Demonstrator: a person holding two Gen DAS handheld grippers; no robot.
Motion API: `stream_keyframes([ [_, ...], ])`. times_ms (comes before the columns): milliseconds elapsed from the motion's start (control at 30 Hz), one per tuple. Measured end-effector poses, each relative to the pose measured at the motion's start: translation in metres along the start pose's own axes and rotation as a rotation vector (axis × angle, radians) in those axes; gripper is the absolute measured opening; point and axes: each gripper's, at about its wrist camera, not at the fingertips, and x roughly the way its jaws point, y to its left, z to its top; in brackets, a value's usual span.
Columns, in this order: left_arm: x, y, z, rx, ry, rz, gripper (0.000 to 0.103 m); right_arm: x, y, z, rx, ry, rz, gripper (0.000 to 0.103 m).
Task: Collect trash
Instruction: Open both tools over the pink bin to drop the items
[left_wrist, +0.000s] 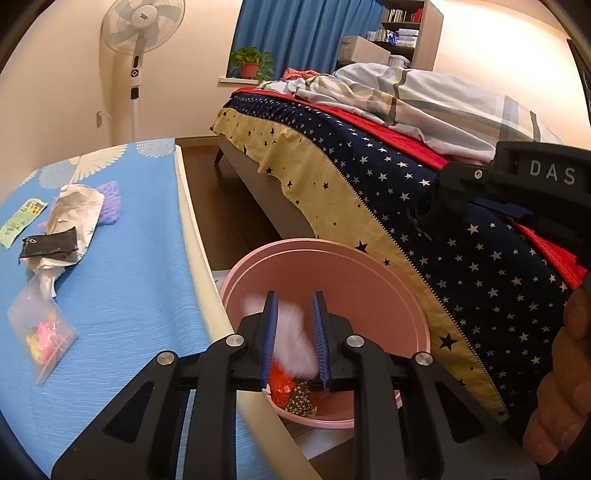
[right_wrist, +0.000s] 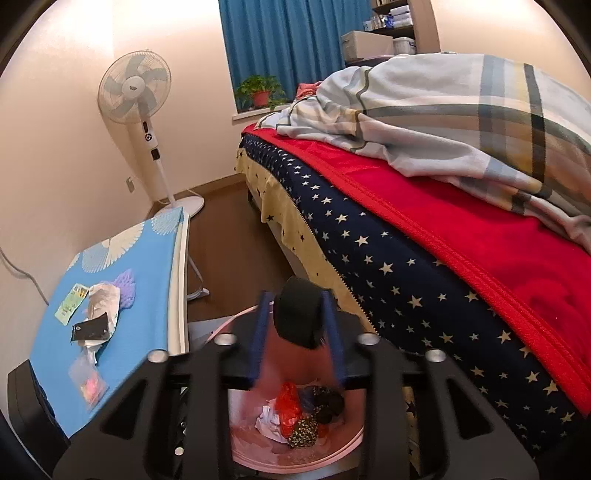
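Pink basin — blue tablecloth, white crane print — navy star-patterned bedcover.

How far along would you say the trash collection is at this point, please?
Done: several crumpled scraps already lie in the pink basin. In hand: the left gripper has a blurred white piece between its fingers and the right gripper a black lump, both over the basin with gaps beside them, apparently dropping. Left: the wrappers and small plastic bag on the blue table.
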Motion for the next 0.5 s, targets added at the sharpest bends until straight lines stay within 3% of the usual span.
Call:
stream_keyframes([
  [300, -0.004, 0.006, 0.002, -0.015, -0.008, 0.008, 0.021, -0.002, -0.001, 0.000, 0.004, -0.002, 0.006, 0.035],
  [400, -0.007, 0.008, 0.003, -0.020, -0.010, 0.013, 0.021, -0.002, 0.000, -0.001, 0.003, 0.008, 0.021, 0.045],
  [500, -0.010, 0.012, 0.003, -0.025, -0.013, 0.018, 0.021, -0.005, 0.001, -0.001, 0.001, 0.005, 0.025, 0.046],
])
